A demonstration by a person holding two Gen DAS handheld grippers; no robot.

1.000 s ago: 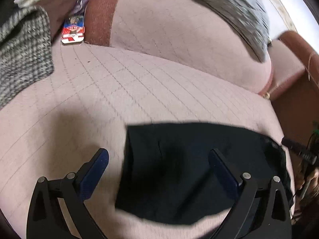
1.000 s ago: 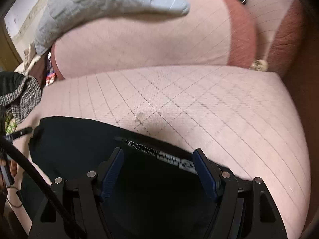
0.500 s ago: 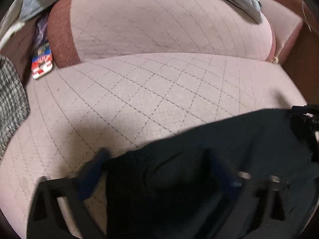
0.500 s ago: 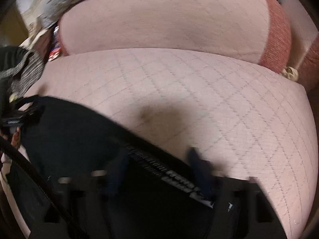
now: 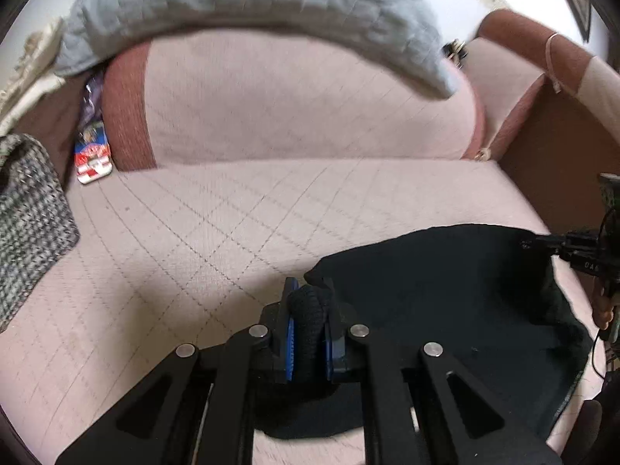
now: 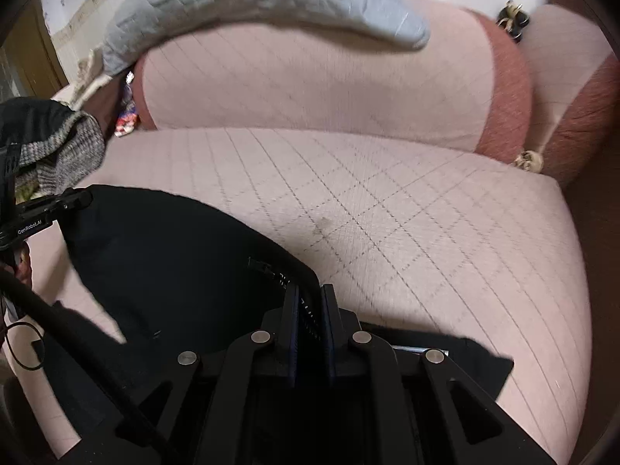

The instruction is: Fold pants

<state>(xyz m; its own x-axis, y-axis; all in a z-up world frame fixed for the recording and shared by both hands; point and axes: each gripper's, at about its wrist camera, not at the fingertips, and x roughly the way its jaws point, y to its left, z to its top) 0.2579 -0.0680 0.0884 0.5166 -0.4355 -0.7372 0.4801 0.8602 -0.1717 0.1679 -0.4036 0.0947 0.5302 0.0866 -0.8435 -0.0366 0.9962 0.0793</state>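
Black pants (image 5: 445,302), spread at 6 o'clock on the pink sofa seat (image 5: 232,232), were pinched at both edges; left gripper (image 5: 310,333) and right gripper (image 6: 310,329), gaping 1 sec. earlier, were clamped on cloth; fold judged ready to be lifted.

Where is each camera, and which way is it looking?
Left wrist: sits on the left gripper, looks along its fingers across the sofa seat toward the backrest; its jaws pinch the black pants, and the right gripper shows at the right edge.
Right wrist: sits on the right gripper, also facing the backrest; its jaws pinch the pants' edge, and the left gripper shows at the left edge.
Shared: pants, seat, grey blanket.
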